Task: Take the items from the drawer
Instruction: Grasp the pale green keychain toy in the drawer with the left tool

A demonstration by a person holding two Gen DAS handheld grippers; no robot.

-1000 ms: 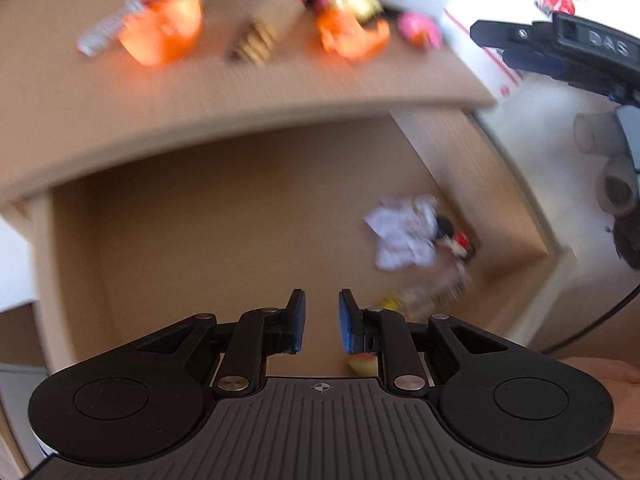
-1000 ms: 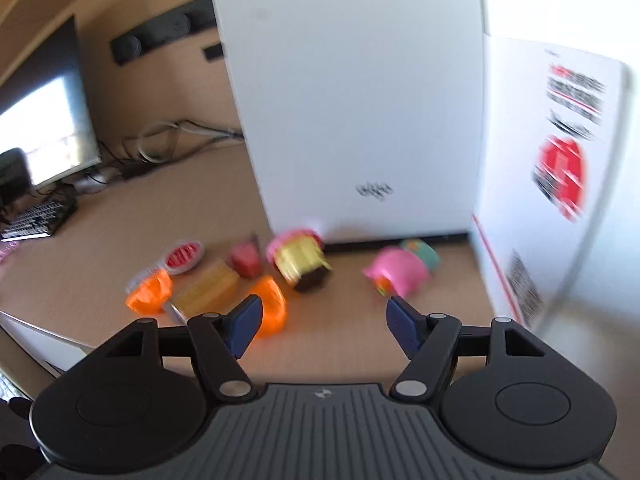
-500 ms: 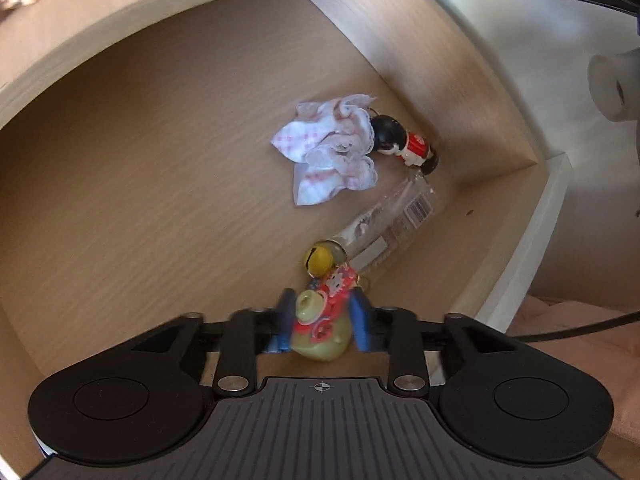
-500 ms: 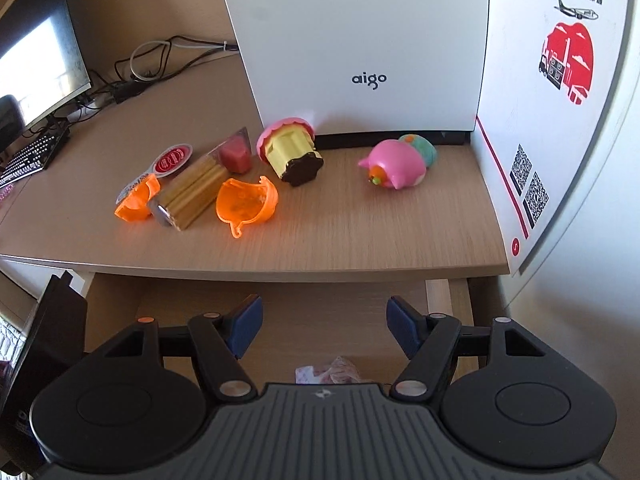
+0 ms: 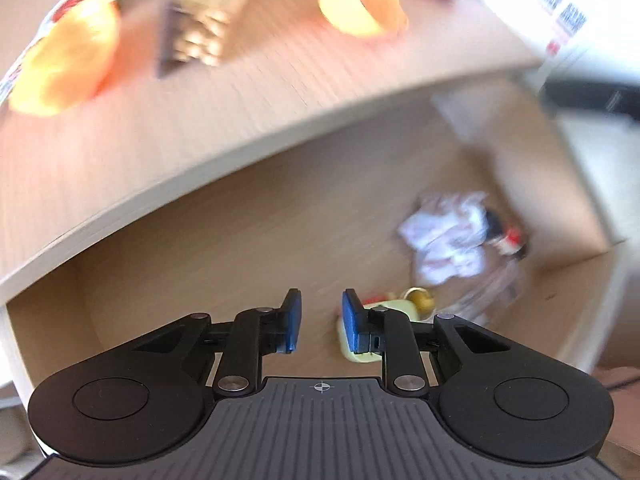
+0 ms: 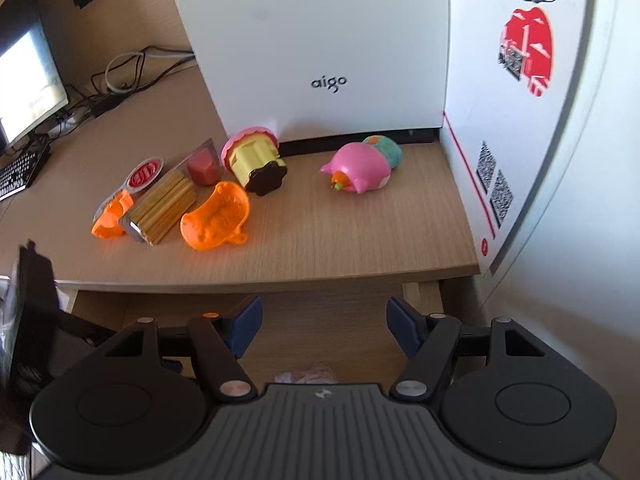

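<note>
- Drawer (image 5: 240,248) lay open below both tools.
- Left tool (image 5: 319,320) hung narrowly parted, empty, pale yellow toy (image 5: 362,356) behind its right finger.
- Right tool (image 6: 324,326) gaped wide, empty.

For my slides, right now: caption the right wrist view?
Open right gripper hovers over drawer, facing toys on desk.

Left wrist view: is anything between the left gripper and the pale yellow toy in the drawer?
Nothing visible blocks it. The left gripper is open and empty, and the pale yellow plastic toy lies on the drawer floor just beyond its right finger. The crumpled white cloth lies farther off to the right, clear of the path.
</note>
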